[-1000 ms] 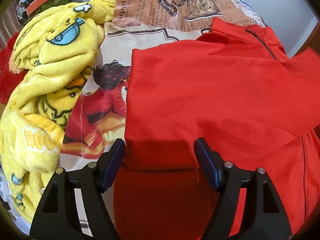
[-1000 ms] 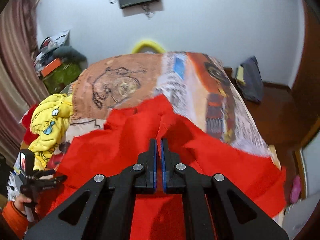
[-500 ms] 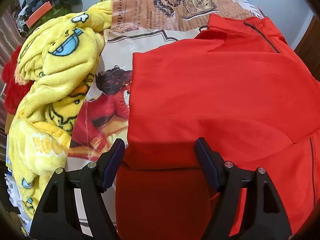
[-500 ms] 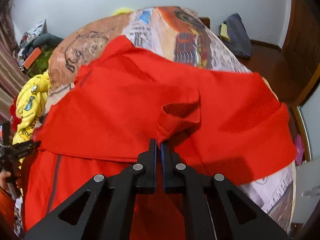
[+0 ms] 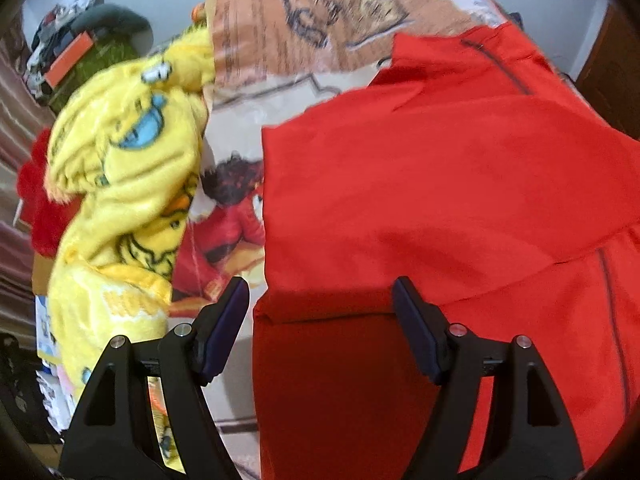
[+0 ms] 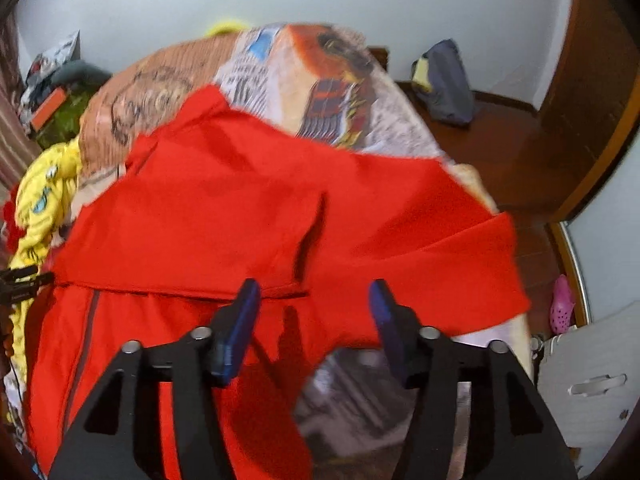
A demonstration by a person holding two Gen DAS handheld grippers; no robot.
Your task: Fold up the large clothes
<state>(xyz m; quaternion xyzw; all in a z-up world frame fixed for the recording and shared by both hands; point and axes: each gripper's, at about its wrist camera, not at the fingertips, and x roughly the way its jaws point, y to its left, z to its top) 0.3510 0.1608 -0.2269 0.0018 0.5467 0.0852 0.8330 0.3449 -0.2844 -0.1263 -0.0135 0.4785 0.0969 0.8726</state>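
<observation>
red jacket (image 6: 240, 208), newsprint-pattern bedsheet (image 5: 260, 28), lettering unreadable

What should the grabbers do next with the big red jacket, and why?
Probably the right gripper should reach for the sleeve spread toward the bed's edge and fold it inward. Both grippers are open and hold nothing, the left gripper hovers over an already folded edge, and the red jacket is only partly folded.
</observation>
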